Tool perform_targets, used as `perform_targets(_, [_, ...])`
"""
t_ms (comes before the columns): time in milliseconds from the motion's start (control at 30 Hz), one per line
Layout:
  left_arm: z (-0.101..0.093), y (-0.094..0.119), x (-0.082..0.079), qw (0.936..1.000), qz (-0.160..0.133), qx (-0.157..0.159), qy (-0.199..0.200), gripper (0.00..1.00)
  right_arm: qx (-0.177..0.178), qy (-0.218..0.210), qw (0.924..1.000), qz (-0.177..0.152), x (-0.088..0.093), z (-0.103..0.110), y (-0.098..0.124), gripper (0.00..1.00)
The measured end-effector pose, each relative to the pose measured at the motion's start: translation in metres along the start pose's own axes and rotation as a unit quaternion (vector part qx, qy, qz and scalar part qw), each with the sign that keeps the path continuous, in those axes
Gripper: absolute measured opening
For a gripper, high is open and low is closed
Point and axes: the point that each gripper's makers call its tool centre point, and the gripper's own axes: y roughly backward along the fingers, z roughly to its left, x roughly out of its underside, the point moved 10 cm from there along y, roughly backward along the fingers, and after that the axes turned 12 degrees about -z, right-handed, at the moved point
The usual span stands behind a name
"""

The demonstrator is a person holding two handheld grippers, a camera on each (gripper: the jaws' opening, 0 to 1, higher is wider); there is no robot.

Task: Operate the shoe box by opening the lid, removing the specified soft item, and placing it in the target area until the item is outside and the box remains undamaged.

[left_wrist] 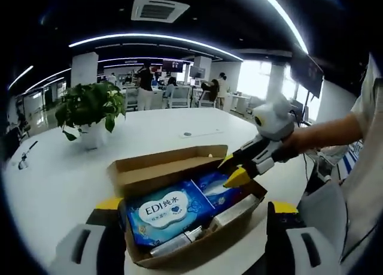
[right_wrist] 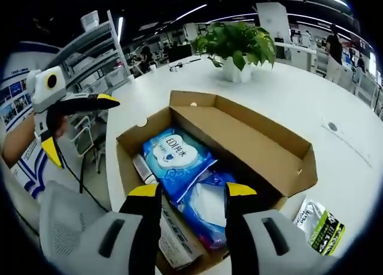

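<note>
An open cardboard shoe box lies on the white table with its lid folded back. Inside lie a blue wet-wipes pack with a white label, a second blue pack beside it, and pale tubes and a small white carton along one wall. My right gripper is open and hovers over the second blue pack, one jaw on each side of it. My left gripper is open wide at the box's near end and holds nothing.
A potted green plant stands on the table beyond the box. A green and white packet lies on the table beside the box. Metal shelving, desks and several people are in the background.
</note>
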Motion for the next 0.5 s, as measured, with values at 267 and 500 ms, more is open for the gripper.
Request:
perform_targets(267, [0.001,0.008,0.005,1.0000,-0.001,-0.001,-0.006,1.00,0.001,0.022,0.9997,0.013,-0.002,-0.005,-0.023,0.29])
perform_targets(500, [0.002,0.017,0.009,1.0000,-0.001,-0.002,-0.008,1.00,0.003,0.009,0.9992,0.039,0.002,-0.010,-0.043,0.24])
